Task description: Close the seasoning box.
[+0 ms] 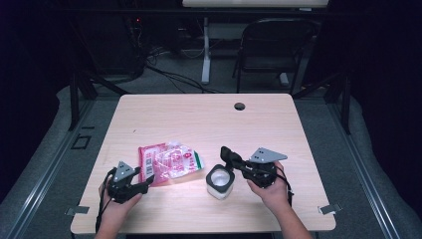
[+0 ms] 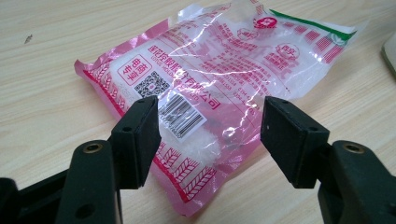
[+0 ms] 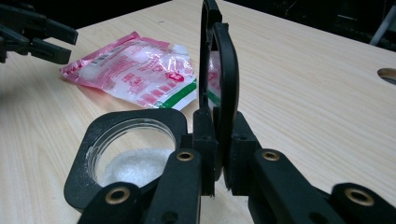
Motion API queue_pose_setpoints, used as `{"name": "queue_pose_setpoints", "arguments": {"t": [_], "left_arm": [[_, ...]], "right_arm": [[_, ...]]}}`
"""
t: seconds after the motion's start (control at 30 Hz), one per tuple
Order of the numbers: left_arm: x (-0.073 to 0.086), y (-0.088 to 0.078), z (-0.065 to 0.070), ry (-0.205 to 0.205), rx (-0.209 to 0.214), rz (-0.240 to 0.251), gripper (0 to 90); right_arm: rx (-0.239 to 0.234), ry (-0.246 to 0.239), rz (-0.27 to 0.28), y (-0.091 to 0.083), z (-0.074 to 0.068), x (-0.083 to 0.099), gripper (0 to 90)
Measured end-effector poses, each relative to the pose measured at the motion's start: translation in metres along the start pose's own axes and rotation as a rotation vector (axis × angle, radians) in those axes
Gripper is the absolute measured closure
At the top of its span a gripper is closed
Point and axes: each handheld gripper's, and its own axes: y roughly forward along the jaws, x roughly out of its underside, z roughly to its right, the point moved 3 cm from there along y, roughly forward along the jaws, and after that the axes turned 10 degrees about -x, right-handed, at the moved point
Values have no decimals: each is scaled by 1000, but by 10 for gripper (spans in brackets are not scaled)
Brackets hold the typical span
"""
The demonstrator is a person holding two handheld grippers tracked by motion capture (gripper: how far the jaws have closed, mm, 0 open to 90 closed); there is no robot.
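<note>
The high view looks forward and down from above the person's side onto the whole table, from well back. The left gripper view sits low and close, facing the pink bag toward 2 o'clock across the table. The right gripper view, also low and close, faces toward 10 o'clock over the open jar. All three share the pink bag; the right gripper view also catches the left gripper.

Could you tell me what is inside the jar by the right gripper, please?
The jar is open, with a white granular heap at its bottom. The right gripper, shut on the raised lid, hides the jar's near side.
</note>
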Motion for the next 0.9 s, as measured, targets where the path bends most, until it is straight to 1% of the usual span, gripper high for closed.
{"name": "queue_pose_setpoints", "arguments": {"t": [0.07, 0.13, 0.27, 0.37, 0.43, 0.57, 0.6, 0.67, 0.7, 0.77, 0.8, 0.9], "left_arm": [[0, 0, 0, 0, 0, 0, 377], [0, 0, 0, -1, -1, 2, 377], [0, 0, 0, 1, 0, -1, 383], [0, 0, 0, 3, 1, -12, 382], [0, 0, 0, 4, 1, -11, 382], [0, 0, 0, 2, -5, -4, 383], [0, 1, 0, -1, -3, 4, 383], [0, 1, 0, -2, -3, 4, 383], [0, 0, 0, 3, -2, -9, 383], [0, 0, 1, 4, -2, -6, 383], [0, 0, 1, 3, 0, 2, 382], [-1, 0, 1, 2, 3, 8, 383]], "right_arm": [[7, -7, 0, 0, -1, 0, 848], [22, -28, -6, 0, -4, 0, 848], [31, -35, -5, 1, -7, 0, 842], [23, -26, 2, 1, -7, 0, 830], [18, -22, 5, 1, -8, 0, 800], [17, -24, 6, 1, -9, -1, 776], [14, -18, 7, 1, -10, -1, 761], [9, -11, 10, 1, -10, -1, 757], [8, -11, 12, 1, -11, -1, 743], [7, -9, 12, 1, -11, -1, 737], [0, 0, 15, 1, -12, -2, 721], [-6, 7, 14, 1, -13, -3, 681]]}}
